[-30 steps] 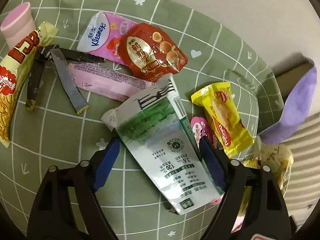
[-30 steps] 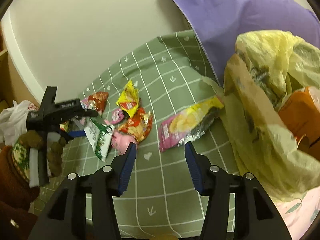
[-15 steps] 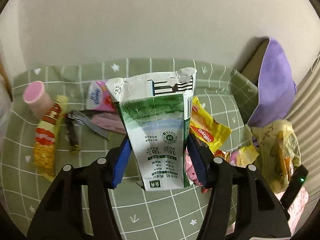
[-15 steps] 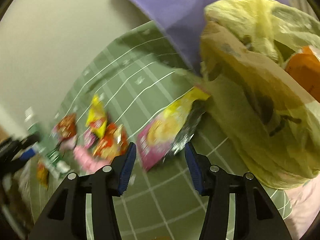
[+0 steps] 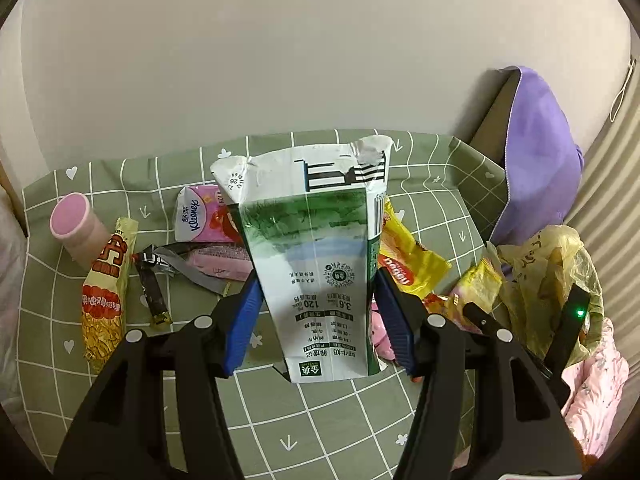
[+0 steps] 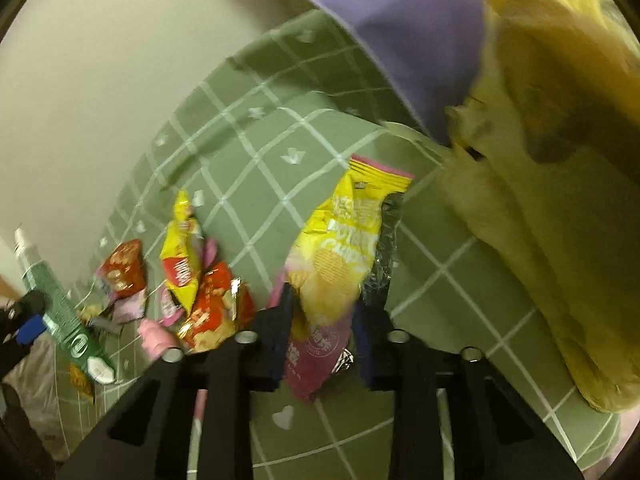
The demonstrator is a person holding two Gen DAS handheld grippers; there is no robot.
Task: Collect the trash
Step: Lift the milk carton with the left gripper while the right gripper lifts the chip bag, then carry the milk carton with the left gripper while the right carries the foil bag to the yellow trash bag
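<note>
Green checked cloth, Kleenex pack, 金典 carton

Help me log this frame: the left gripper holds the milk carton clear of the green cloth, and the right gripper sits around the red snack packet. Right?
Not quite. The left gripper does hold the milk carton clear of the green cloth, but the right gripper sits around the yellow-and-pink chips bag, not the red snack packet, which lies to its left. The right wrist view shows this.
</note>
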